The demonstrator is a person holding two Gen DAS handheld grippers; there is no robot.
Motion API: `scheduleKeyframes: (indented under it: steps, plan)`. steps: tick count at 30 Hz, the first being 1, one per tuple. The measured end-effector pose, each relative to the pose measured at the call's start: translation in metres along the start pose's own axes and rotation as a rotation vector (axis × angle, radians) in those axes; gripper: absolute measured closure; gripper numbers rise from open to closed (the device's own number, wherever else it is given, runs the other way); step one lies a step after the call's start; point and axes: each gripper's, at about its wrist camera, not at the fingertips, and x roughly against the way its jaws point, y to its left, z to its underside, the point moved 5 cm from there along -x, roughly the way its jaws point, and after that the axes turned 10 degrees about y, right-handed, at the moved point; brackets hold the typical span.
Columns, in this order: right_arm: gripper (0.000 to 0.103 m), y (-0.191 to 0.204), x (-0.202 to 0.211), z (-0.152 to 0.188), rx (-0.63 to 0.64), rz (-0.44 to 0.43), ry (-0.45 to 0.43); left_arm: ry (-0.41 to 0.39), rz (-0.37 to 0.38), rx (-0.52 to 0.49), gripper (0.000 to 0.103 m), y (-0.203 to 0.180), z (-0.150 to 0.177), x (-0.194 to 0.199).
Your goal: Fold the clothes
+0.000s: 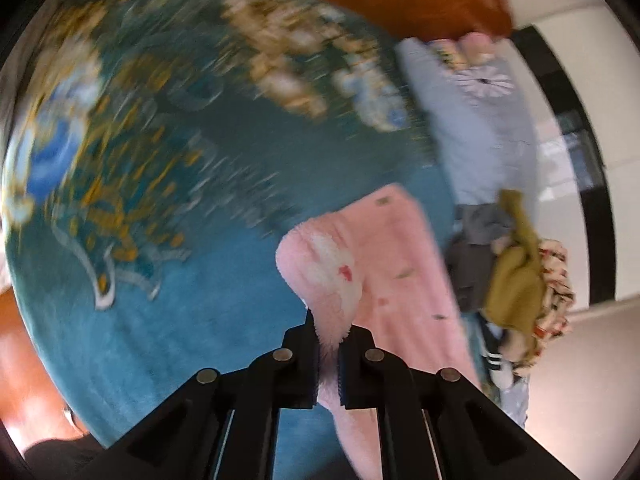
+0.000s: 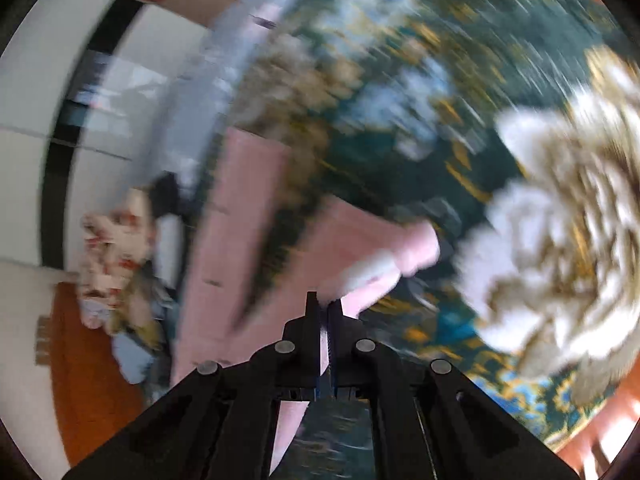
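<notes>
My left hand-held gripper (image 1: 329, 354) is nipped narrow on a fluffy fringe of the pink garment (image 1: 384, 264), a soft, fleecy piece with a white furry patch and small scattered motifs. It lies on the teal rug (image 1: 180, 184), a thick-piled carpet with gold and pale floral patterning, and its long axis runs from my fingers away toward the upper right in the left wrist view. My right hand-held gripper (image 2: 329, 312) is pinched almost closed on another edge of the same pink cloth (image 2: 256, 248); there the garment stretches up and to the left, a rounded cuff-like end (image 2: 420, 248) poking off to the right. Both views are smeared by motion. Beside the rug sits a rumpled pile of clothes (image 1: 516, 280), olive, grey and printed fabrics, with a pale blue garment (image 1: 476, 132) spread flat beyond it.
</notes>
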Motion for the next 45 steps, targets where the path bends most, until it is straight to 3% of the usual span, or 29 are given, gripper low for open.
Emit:
scheduleKeyframes:
  steps: [2, 5, 10, 12, 17, 26, 32, 37, 40, 41, 42, 43, 44, 45]
  plan:
    - [0.101, 0.022, 0.020, -0.007, 0.047, -0.043, -0.035, -0.013, 0.037, -0.040, 0.096, -0.020, 0.003, 0.018]
    - [0.101, 0.037, 0.044, -0.010, 0.087, -0.069, -0.066, 0.000, 0.022, -0.057, 0.096, -0.021, 0.005, 0.034]
    - [0.101, 0.020, 0.067, -0.011, 0.015, -0.093, -0.056, 0.105, 0.068, 0.081, 0.096, -0.002, 0.011, 0.035]
    - [0.101, 0.027, 0.064, -0.025, 0.017, -0.083, -0.052, 0.136, 0.089, 0.107, 0.096, -0.017, 0.006, 0.029]
    - [0.101, 0.081, 0.020, -0.075, 0.030, -0.060, -0.015, 0.143, 0.118, 0.142, 0.096, -0.066, -0.022, 0.007]
    - [0.101, 0.152, -0.081, -0.167, -0.010, 0.054, 0.037, 0.176, 0.121, 0.261, 0.096, -0.103, -0.076, -0.064]
    - [0.101, 0.169, -0.135, -0.190, -0.014, 0.161, 0.055, 0.172, 0.095, 0.294, 0.096, -0.106, -0.092, -0.105]
    - [0.099, 0.159, -0.162, -0.191, -0.070, 0.177, 0.067, 0.175, 0.059, 0.299, 0.093, -0.101, -0.093, -0.133]
    - [0.097, 0.158, -0.170, -0.189, -0.051, 0.166, 0.065, 0.172, 0.095, 0.271, 0.078, -0.107, -0.092, -0.141]
    - [0.096, 0.160, -0.171, -0.189, -0.034, 0.157, 0.059, 0.170, 0.119, 0.258, 0.066, -0.110, -0.092, -0.142]
    - [0.090, 0.163, -0.171, -0.189, -0.012, 0.153, 0.056, 0.166, 0.137, 0.242, 0.050, -0.113, -0.092, -0.140]
    - [0.080, 0.166, -0.169, -0.188, 0.012, 0.150, 0.048, 0.162, 0.154, 0.227, 0.046, -0.116, -0.092, -0.139]
    - [0.056, 0.168, -0.165, -0.187, 0.036, 0.138, 0.038, 0.157, 0.148, 0.189, 0.044, -0.118, -0.091, -0.134]
    - [0.047, 0.171, -0.161, -0.185, 0.061, 0.126, 0.027, 0.153, 0.143, 0.151, 0.044, -0.120, -0.090, -0.129]
